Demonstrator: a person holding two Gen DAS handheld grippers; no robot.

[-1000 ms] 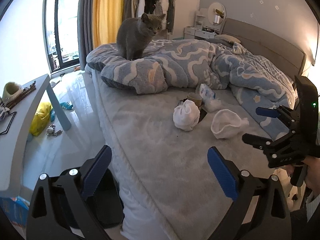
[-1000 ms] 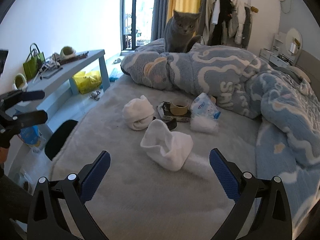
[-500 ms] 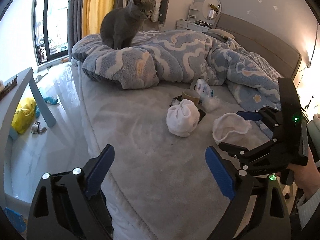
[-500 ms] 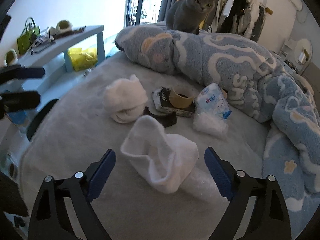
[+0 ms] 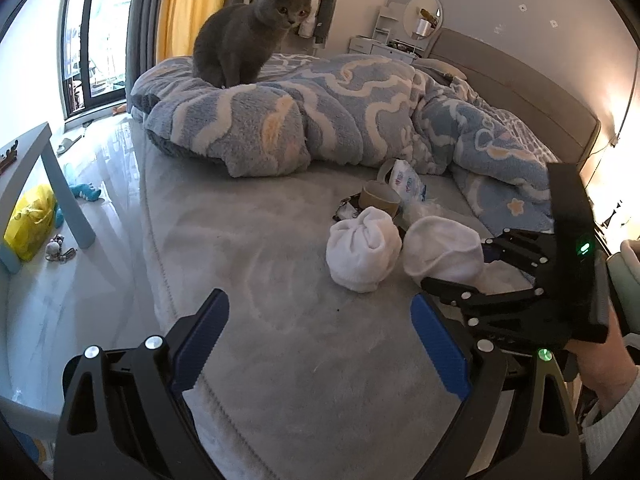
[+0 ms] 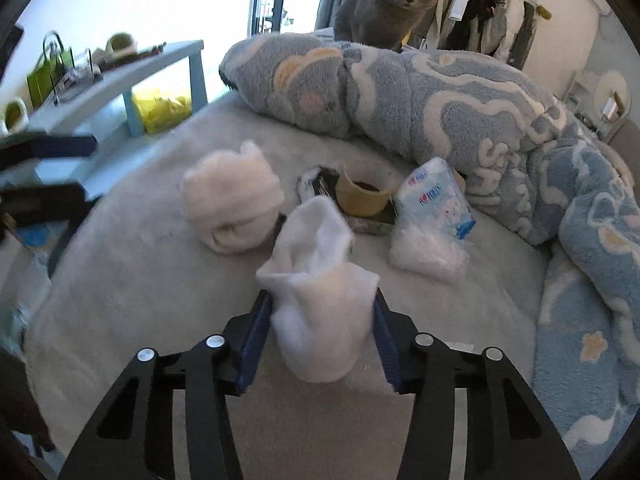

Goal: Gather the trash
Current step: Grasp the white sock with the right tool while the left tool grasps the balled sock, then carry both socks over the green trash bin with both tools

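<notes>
White sock (image 6: 320,280) pinched in R gripper (image 6: 322,320) w/ fingers narrow, L gripper (image 5: 320,336) wide open over bed (image 5: 280,360), near side.

Bare grey bed cover (image 5: 256,264) lies open ahead of the left gripper (image 5: 320,336); a balled white sock (image 5: 362,250) and crumpled blue fleece blanket (image 5: 320,120) crowd beyond

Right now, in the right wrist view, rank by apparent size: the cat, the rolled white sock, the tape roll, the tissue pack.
1. Rolled white sock, nearer the camera, so only apparently biggest.
2. Cat, farther back and partly hidden.
3. Tissue pack.
4. Tape roll.
</notes>
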